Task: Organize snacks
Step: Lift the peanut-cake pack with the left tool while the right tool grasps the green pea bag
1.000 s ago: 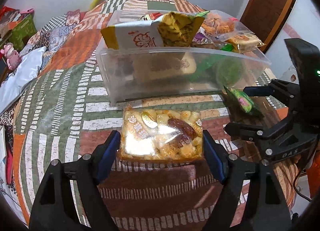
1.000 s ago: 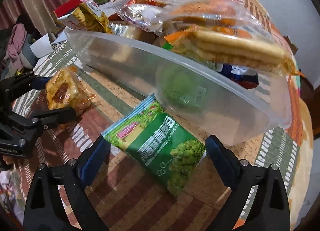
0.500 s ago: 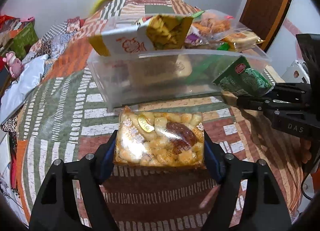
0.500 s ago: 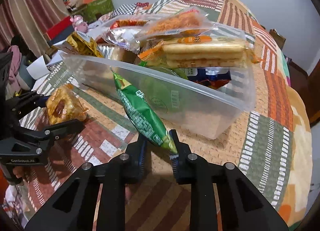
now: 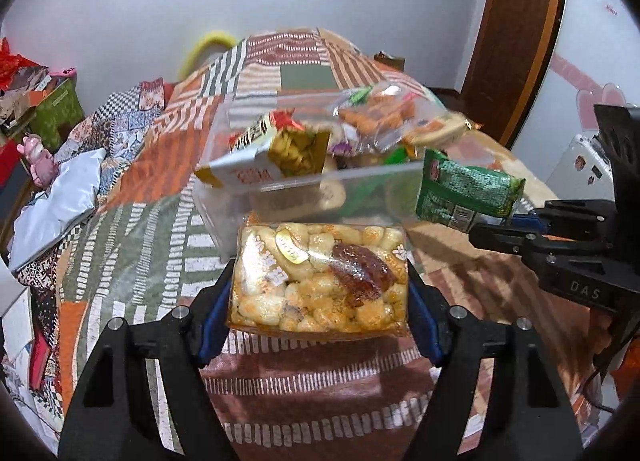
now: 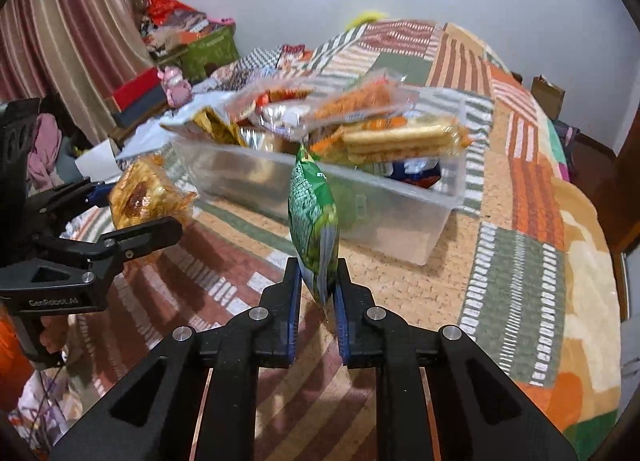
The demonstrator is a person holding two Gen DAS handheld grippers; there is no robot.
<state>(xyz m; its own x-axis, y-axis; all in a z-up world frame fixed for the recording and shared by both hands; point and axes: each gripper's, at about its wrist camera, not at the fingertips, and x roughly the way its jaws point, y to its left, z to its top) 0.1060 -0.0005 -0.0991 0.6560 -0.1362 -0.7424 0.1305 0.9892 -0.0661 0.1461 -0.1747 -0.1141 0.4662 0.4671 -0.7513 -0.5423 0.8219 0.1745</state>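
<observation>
Left wrist view shows the left tool [image 5: 320, 293] closed across the width of a clear pack of puffed golden snacks [image 5: 320, 277], which has come up off the patchwork bed cover [image 5: 132, 245] since a second ago and now hangs just short of the clear plastic bin [image 5: 280, 197]. Right wrist view shows the right tool [image 6: 316, 285] pinched nearly shut on the lower edge of a green pea packet [image 6: 314, 217] — a second ago that packet lay flat on the cover between wide-open jaws. So both loose snacks are now lifted and held in the air near the bin's front wall, while the bin itself is heaped with packets above its rim. Judging by this, the remaining step is to carry each one over the rim and let go — the pile may shed something.
</observation>
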